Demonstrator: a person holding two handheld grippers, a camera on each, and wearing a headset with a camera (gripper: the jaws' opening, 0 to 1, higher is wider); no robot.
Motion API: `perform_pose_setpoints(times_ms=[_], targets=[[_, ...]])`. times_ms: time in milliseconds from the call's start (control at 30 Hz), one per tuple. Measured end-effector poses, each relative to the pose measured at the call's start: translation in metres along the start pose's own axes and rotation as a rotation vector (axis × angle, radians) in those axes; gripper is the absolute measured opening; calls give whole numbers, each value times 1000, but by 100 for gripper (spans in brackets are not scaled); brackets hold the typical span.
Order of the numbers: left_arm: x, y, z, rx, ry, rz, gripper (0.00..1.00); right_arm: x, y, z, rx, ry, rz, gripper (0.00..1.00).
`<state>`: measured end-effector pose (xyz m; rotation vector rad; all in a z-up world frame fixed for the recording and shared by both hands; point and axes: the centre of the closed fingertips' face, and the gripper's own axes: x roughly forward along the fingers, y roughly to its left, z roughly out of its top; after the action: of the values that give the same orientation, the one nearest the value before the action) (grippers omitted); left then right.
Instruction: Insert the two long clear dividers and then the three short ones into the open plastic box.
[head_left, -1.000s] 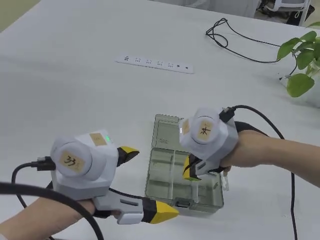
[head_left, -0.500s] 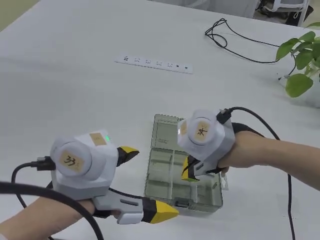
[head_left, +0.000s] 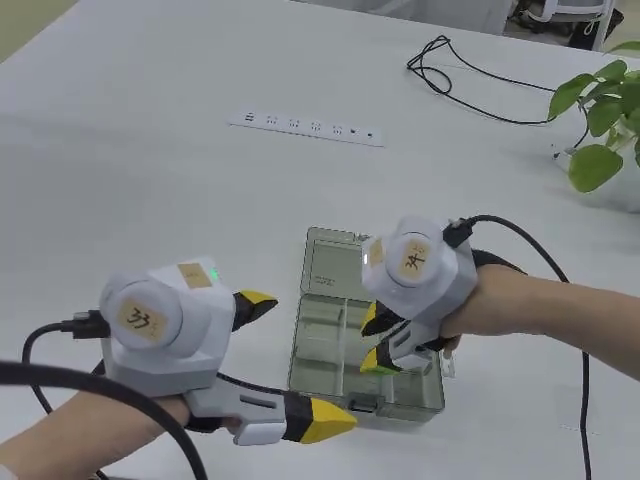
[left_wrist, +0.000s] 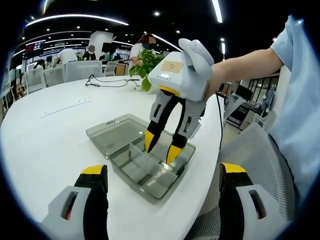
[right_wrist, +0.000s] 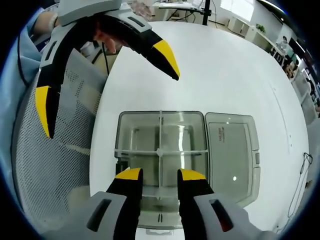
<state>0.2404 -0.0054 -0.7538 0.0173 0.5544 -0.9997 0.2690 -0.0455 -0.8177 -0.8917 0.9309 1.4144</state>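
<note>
The right gripper (head_left: 372, 340), open and empty, has a thin divider (right_wrist: 160, 135) lined up between its jaws, so a crooked squeeze could pop it out of the box (head_left: 415, 405); the left gripper (head_left: 297, 362) is open too.

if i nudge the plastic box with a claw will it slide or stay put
Probably slides easily: the plastic box looks thin-walled and light on the smooth white table. Its open lid lies flat, so tipping seems unlikely.
</note>
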Motion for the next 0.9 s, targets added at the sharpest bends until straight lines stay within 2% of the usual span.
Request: perform_pose_setpoints(times_ms=[133, 233, 300, 333, 533, 700, 900], targets=[[0, 0, 0, 0, 0, 0, 94, -3, 0, 2, 12, -24, -1, 37], [0, 0, 0, 0, 1, 0, 95, -6, 0, 4, 19, -53, -7, 46], [0, 0, 0, 0, 0, 0, 95, -9, 1, 11, 19, -98, -6, 56], [0, 0, 1, 0, -1, -1, 95, -11, 0, 12, 28, -112, -21, 59], [0, 1, 1, -4, -2, 2, 95, -19, 1, 16, 21, -157, -34, 72], [0, 2, 3, -6, -10, 4, 96, -25, -3, 20, 43, -223, -69, 90], [0, 2, 5, -4, -11, 3, 96, -30, 0, 18, 57, -262, -71, 93]])
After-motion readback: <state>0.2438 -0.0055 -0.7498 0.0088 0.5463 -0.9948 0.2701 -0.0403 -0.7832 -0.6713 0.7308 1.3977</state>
